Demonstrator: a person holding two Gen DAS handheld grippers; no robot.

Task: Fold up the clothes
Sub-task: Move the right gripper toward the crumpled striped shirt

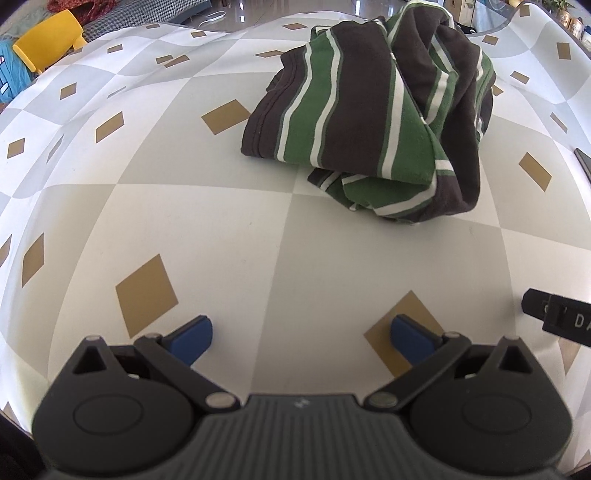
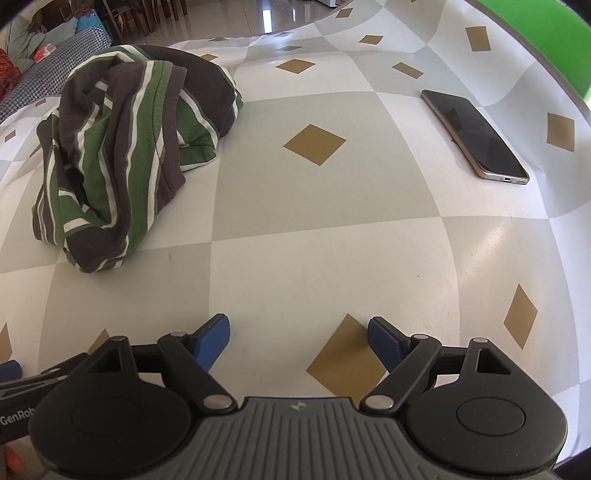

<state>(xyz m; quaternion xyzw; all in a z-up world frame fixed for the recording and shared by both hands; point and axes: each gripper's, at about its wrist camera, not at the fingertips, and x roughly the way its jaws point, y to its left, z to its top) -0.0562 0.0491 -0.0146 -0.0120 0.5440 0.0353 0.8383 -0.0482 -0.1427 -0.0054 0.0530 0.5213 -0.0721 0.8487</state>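
A crumpled shirt with green, brown and white stripes [image 1: 373, 110] lies in a heap on the checked tablecloth [image 1: 207, 229], ahead and to the right in the left wrist view. In the right wrist view the same shirt [image 2: 122, 155] sits ahead at the left. My left gripper [image 1: 301, 339] hovers low over the cloth, well short of the shirt, open, with nothing between its blue pads [image 1: 195, 338]. My right gripper [image 2: 299, 341] is likewise open and holds nothing, near the table's front, to the right of the shirt.
A smartphone [image 2: 476, 136] lies face up on the table at the right. Part of the right gripper [image 1: 557, 317] shows at the left view's right edge. A yellow chair [image 1: 48, 38] stands beyond the far left table edge. A green object [image 2: 546, 33] rises past the right edge.
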